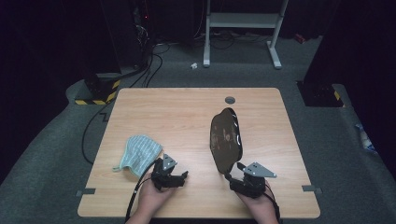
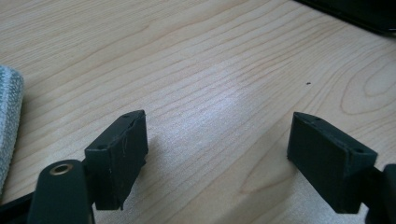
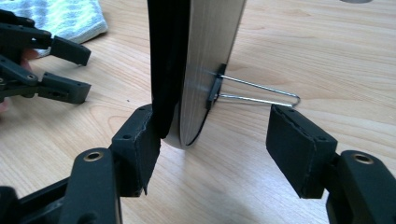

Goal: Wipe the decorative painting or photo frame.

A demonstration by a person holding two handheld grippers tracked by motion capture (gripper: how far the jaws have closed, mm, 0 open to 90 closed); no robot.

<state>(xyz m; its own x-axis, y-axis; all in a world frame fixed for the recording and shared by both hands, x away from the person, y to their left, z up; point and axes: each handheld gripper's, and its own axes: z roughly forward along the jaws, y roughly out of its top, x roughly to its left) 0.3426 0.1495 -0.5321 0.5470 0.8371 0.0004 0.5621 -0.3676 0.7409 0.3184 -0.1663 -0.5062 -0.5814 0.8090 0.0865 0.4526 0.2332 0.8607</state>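
While the pale blue-green knitted cloth [image 1: 138, 153] lies untouched at the left, the left gripper [image 1: 180, 177] rests spread with nothing in it. To the right, the dark oval wood-backed mirror [image 1: 226, 138] stands on edge between the right gripper [image 3: 212, 142] jaws, apparently unclamped. Likely next: steady it and fetch the cloth.

Light wood table [image 1: 187, 112] w/ grey grommet [image 1: 229, 100], white desk frame [image 1: 243, 21], floor cables [image 1: 149, 70] behind
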